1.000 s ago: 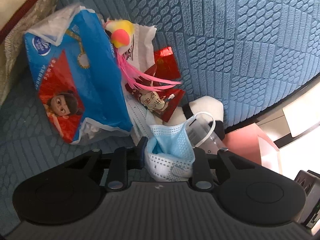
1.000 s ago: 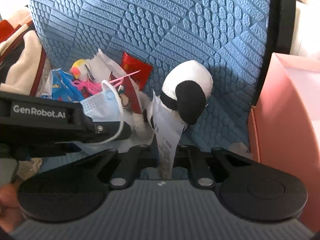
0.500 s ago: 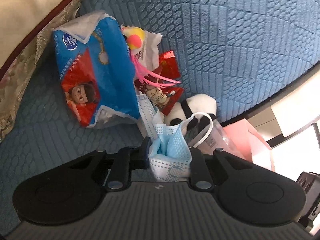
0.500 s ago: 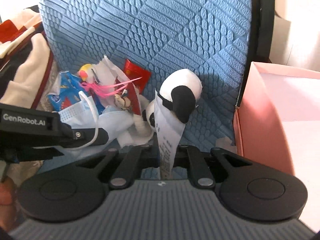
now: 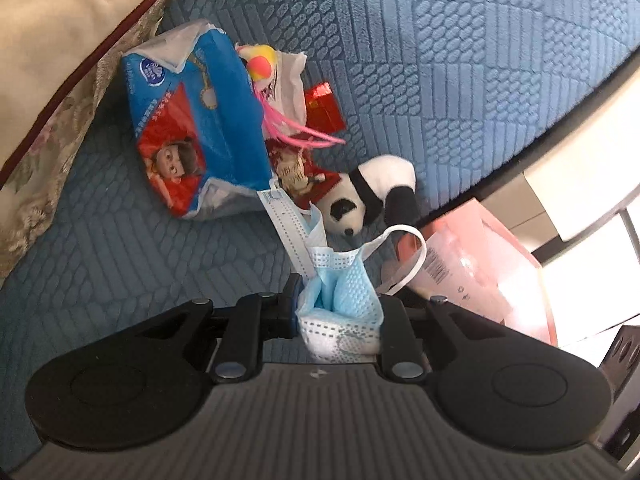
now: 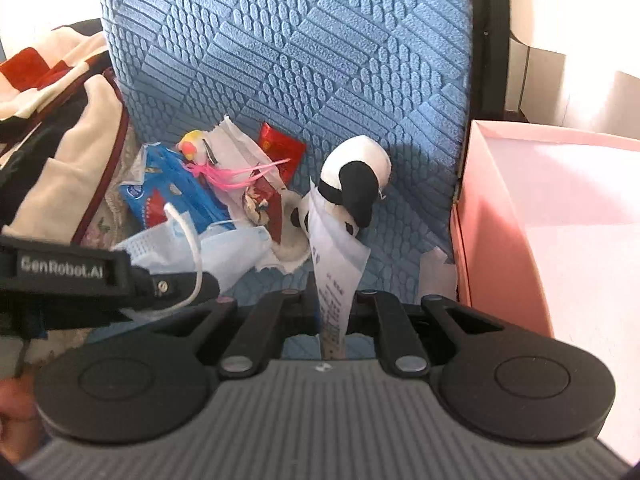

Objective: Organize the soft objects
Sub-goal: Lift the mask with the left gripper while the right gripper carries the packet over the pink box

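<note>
My left gripper [image 5: 338, 312] is shut on a crumpled blue face mask [image 5: 344, 284], its white ear loop [image 5: 412, 248] hanging free. A second mask strip [image 5: 286, 224] trails from it back to the pile. My right gripper [image 6: 334, 312] is shut on a translucent printed plastic slip [image 6: 336, 268], whose top end overlaps the panda plush [image 6: 356, 176] in the right wrist view. The panda [image 5: 372, 192] lies on the blue textured seat [image 5: 460, 60]. The left gripper [image 6: 172, 284] with the mask [image 6: 228, 248] shows at the left of the right wrist view.
A pile on the seat holds a blue tissue pack [image 5: 192, 128], a pink-tasselled toy [image 5: 260, 64], red packets [image 5: 324, 108] and white tissue [image 6: 240, 148]. A pink box [image 6: 540, 220] stands right of the seat. A beige cushion [image 5: 60, 40] lies at the left.
Both grippers have drawn back and upward from the pile, which now looks smaller and farther. The blue mask has come up with the left gripper, pulling a second mask strip out behind it.
</note>
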{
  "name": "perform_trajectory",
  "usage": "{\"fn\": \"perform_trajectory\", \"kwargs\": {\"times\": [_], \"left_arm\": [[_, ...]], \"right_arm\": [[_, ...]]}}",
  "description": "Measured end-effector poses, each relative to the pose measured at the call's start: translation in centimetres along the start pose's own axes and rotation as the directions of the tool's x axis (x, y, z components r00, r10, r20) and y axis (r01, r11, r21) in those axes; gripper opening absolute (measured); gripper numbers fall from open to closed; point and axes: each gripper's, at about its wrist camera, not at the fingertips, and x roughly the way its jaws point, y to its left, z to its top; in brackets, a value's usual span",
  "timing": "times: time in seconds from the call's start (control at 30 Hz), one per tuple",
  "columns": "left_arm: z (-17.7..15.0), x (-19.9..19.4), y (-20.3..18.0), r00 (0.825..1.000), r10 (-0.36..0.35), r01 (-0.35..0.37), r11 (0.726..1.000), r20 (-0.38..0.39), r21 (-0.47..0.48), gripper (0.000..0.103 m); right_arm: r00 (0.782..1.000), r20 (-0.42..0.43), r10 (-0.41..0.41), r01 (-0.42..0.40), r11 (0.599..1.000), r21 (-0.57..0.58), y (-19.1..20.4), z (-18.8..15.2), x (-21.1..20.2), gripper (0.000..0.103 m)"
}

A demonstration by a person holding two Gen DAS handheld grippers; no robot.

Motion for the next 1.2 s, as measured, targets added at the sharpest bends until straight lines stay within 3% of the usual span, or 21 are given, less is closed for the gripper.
{"fn": "perform_trajectory", "kwargs": {"times": [0.53,1.0,1.2], "left_arm": [[-5.7,-2.7,0.6,0.999,0.043,-0.043,0.997,0.002,0.064,0.021],[-10.5,-4.6,-0.2,0.992,0.127,-0.128,0.979,0.014,0.157,0.021],[-11.9,-5.6,-0.8,0.994,0.112,-0.111,0.976,0.004,0.189,0.021]], "right_arm": [[1.0,-0.019,0.008,-0.009,0.999,-0.037,0.5,-4.2,-4.6,0.011],[0.998,-0.061,-0.015,0.012,0.999,-0.05,0.1,-7.5,-7.1,0.011],[0.998,-0.062,-0.029,0.026,0.998,-0.055,0.0,-8.5,-8.2,0.011]]}}
